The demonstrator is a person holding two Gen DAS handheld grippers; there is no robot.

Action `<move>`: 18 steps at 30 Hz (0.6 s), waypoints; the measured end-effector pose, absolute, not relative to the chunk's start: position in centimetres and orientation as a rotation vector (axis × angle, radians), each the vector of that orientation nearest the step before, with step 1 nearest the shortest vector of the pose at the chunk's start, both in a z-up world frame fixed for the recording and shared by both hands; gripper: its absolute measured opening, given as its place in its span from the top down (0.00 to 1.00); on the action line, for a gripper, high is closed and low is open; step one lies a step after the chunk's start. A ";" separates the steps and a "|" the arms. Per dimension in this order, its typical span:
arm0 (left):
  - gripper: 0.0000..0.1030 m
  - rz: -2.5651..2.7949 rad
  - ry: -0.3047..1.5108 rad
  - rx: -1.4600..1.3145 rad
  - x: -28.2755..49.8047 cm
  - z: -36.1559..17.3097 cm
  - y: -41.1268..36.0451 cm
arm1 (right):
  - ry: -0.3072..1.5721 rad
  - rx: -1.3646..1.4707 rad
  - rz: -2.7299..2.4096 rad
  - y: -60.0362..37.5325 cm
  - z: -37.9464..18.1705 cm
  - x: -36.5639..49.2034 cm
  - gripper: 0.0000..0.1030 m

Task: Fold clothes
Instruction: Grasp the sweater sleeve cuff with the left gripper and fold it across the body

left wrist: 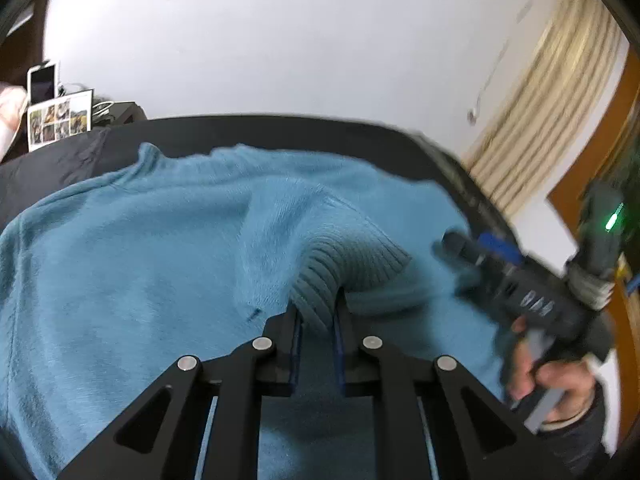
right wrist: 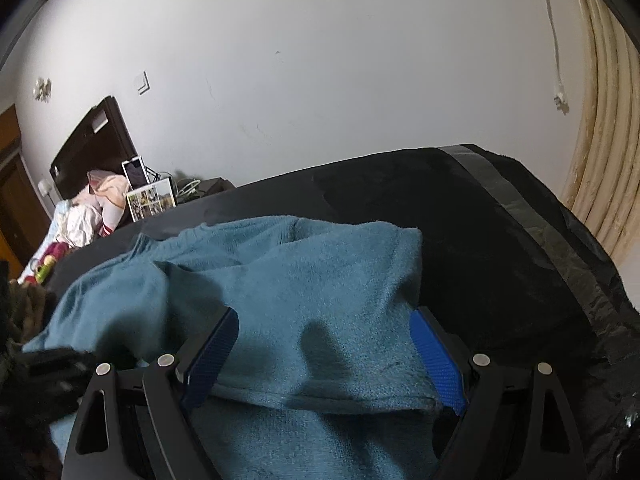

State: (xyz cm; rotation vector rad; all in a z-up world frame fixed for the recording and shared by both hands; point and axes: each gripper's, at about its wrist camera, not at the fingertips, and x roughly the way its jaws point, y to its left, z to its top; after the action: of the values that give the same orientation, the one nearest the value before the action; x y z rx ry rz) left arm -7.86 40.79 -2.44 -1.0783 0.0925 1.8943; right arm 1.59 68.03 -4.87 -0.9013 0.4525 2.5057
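A fuzzy blue sweater point(left wrist: 132, 248) lies spread on a black-covered surface point(left wrist: 260, 130). My left gripper point(left wrist: 318, 306) is shut on the sweater's ribbed cuff point(left wrist: 348, 264), which bunches up between the fingers. My right gripper point(right wrist: 324, 332) is open, its blue pads point(right wrist: 438, 356) spread wide over a folded part of the sweater point(right wrist: 320, 276), with the fabric edge lying between the fingers. In the left wrist view the right gripper point(left wrist: 452, 248) shows at the right, blurred, held by a hand point(left wrist: 556, 384) over the sweater's right side.
The black surface point(right wrist: 460, 236) has a grey tape strip point(right wrist: 532, 220) along its right side. A photo card point(right wrist: 151, 200), a tablet and piled clothes point(right wrist: 96, 204) stand at the back left. A white wall is behind and a beige curtain point(right wrist: 608, 140) at the right.
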 end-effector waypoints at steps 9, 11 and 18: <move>0.88 1.973 -0.255 -1.126 -12.8 -0.9 31.9 | 0.363 -0.908 2.503 67.4 -5.0 1.4 0.13; 0.90 1.993 -0.286 -1.162 -13.6 -1.7 30.5 | 0.352 -0.913 2.505 67.3 -5.0 1.3 0.13; 0.97 2.064 -0.283 -1.244 -13.9 -4.7 27.8 | 0.316 -0.956 2.511 66.7 -5.6 0.9 0.13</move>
State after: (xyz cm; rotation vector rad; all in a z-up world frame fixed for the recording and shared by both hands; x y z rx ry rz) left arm -13.93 27.82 -4.73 -1.2439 -0.2833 2.0636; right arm 0.94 66.73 -5.56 -0.9557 0.3160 2.5110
